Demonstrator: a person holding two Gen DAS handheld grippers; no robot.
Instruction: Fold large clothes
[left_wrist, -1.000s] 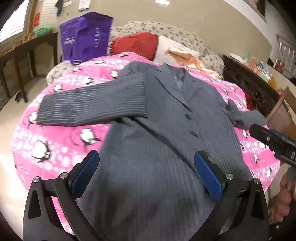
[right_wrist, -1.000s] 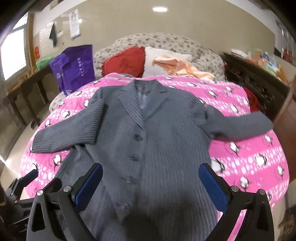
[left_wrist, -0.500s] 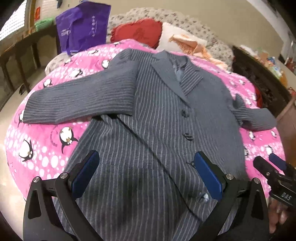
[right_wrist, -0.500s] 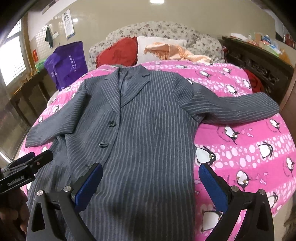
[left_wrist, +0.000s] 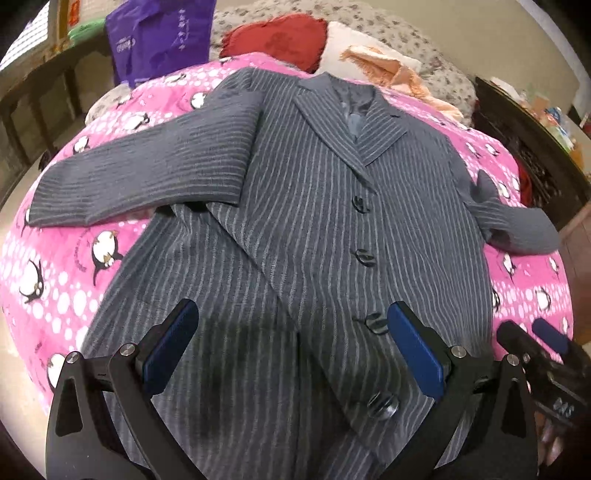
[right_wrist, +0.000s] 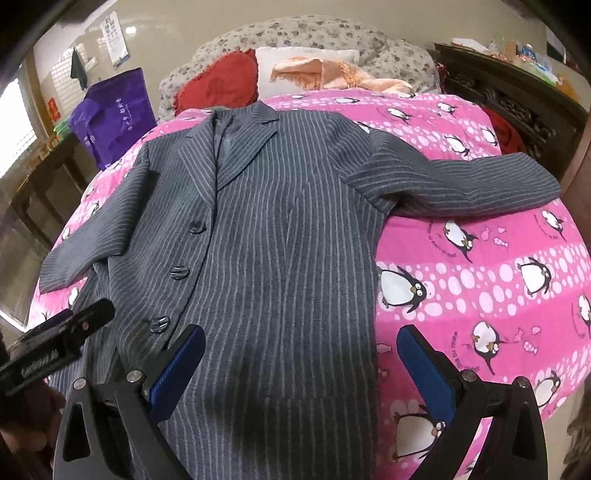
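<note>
A grey pinstriped coat (left_wrist: 295, 229) (right_wrist: 280, 236) lies face up and buttoned on a pink penguin-print bedspread (left_wrist: 66, 266) (right_wrist: 480, 266), collar toward the pillows, both sleeves spread sideways. My left gripper (left_wrist: 291, 350) hovers open over the coat's lower left front, nothing between its blue pads. My right gripper (right_wrist: 303, 369) hovers open over the lower right front, its right finger above the coat's side edge and the bedspread. Each gripper shows at the edge of the other's view: the right gripper (left_wrist: 546, 362), the left gripper (right_wrist: 55, 350).
A red cushion (right_wrist: 218, 81), a white pillow with a peach cloth (right_wrist: 325, 70) and a floral bolster lie at the bed's head. A purple bag (left_wrist: 159, 37) stands at the far left. Dark wooden furniture (right_wrist: 509, 92) flanks the bed's right side; a dark table (left_wrist: 33, 96) stands left.
Both grippers have moved forward and lower over the coat's lower front, so the coat fills more of each view. Both stay open. The coat has not moved.
</note>
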